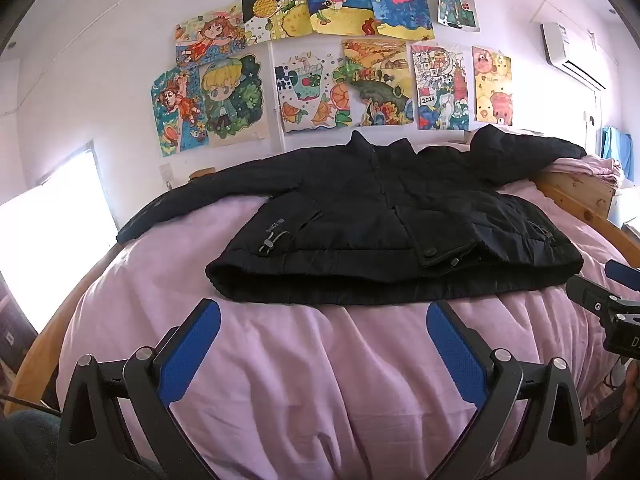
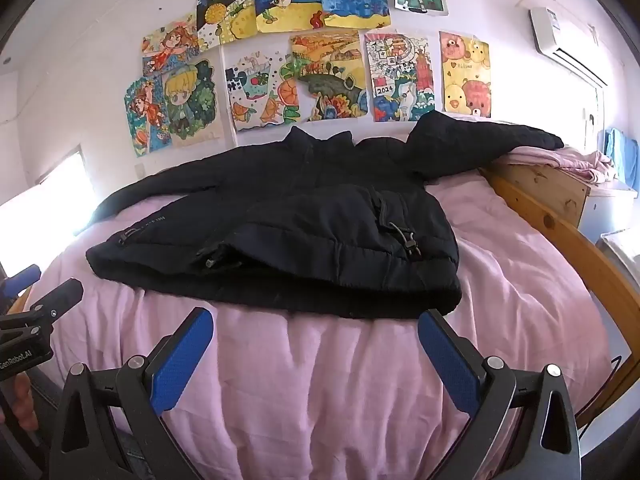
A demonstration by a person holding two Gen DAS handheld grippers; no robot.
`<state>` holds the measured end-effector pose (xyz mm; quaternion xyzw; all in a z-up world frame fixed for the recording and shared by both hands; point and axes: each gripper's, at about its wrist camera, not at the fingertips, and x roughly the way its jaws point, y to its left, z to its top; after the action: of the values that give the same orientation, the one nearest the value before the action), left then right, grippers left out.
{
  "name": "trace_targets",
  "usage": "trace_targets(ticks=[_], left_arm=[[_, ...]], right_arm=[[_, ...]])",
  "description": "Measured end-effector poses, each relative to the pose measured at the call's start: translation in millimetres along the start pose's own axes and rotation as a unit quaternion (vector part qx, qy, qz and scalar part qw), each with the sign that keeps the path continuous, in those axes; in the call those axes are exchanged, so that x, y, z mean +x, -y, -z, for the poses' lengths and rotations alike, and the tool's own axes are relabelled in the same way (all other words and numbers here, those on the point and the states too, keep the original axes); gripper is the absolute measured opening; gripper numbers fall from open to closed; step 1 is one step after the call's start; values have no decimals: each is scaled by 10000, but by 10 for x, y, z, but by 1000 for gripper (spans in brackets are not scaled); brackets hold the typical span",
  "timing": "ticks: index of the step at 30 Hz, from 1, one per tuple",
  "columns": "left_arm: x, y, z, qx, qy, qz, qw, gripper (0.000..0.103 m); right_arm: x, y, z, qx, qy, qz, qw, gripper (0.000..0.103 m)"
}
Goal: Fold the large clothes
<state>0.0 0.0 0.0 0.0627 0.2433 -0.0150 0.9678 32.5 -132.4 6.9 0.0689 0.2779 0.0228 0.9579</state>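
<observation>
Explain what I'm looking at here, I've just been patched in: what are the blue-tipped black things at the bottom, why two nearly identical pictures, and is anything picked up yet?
There is no robot arm. A person holds a pair of hand-held tongs in each hand, and a wide-angle camera on each pair looks forward along its two fingers. That is why the views match: one is from the left tongs, the other from the right tongs. Each pair also shows at the edge of the other's view.

Ahead is a bed with a pink sheet and a wooden frame. A black jacket lies spread on it, collar toward the wall, sleeves out to both sides. Children's drawings hang on the wall behind.

Nothing is held. Both pairs stand wide open over bare sheet, short of the jacket's hem.
</observation>
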Motion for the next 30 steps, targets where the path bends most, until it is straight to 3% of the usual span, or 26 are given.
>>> trace_targets(ticks=[30], left_arm=[[-7, 17, 7, -8, -4, 15, 10000, 101]], right_arm=[[3, 5, 35, 31, -27, -12, 10000, 103]])
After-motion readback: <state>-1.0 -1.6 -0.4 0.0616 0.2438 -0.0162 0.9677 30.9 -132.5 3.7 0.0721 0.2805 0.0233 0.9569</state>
